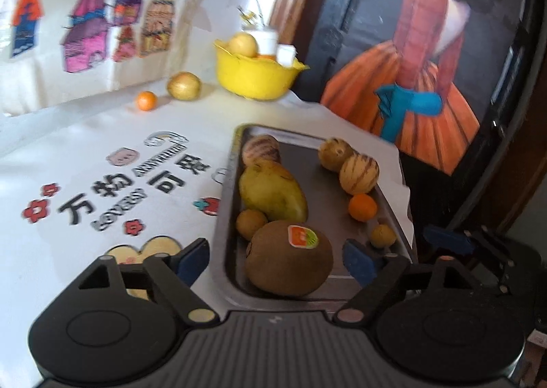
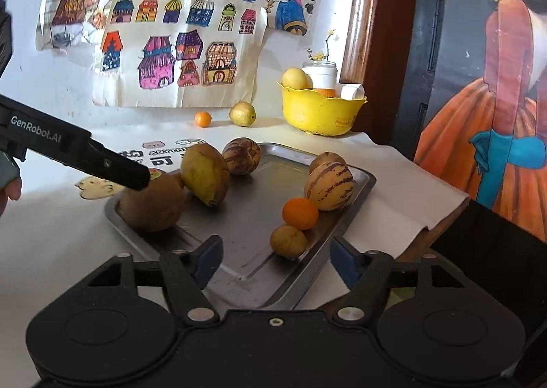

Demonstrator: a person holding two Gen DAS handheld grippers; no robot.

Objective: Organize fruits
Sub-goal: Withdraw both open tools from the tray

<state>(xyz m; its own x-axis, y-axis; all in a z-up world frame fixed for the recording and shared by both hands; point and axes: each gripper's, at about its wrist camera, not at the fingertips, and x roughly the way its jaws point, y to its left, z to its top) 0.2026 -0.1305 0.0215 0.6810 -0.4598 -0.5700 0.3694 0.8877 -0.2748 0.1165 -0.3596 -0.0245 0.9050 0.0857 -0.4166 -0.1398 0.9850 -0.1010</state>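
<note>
A grey metal tray (image 1: 328,210) (image 2: 253,217) on the white table holds a brown kiwi (image 1: 289,258) (image 2: 152,205) with a sticker, a green-yellow mango (image 1: 271,191) (image 2: 205,174), striped melons (image 1: 359,173) (image 2: 329,186), a small orange (image 1: 362,206) (image 2: 300,213) and small brownish fruits (image 2: 288,241). My left gripper (image 1: 277,261) is open, its fingers wide on either side of the kiwi and not touching it. It shows from the side in the right wrist view (image 2: 135,177). My right gripper (image 2: 273,261) is open and empty over the tray's near corner.
A yellow bowl (image 1: 254,75) (image 2: 319,111) with fruit and white containers stands at the back by the wall. A loose orange (image 1: 147,101) (image 2: 203,119) and a yellow-green fruit (image 1: 184,86) (image 2: 242,114) lie on the table near it. The table edge drops off at right.
</note>
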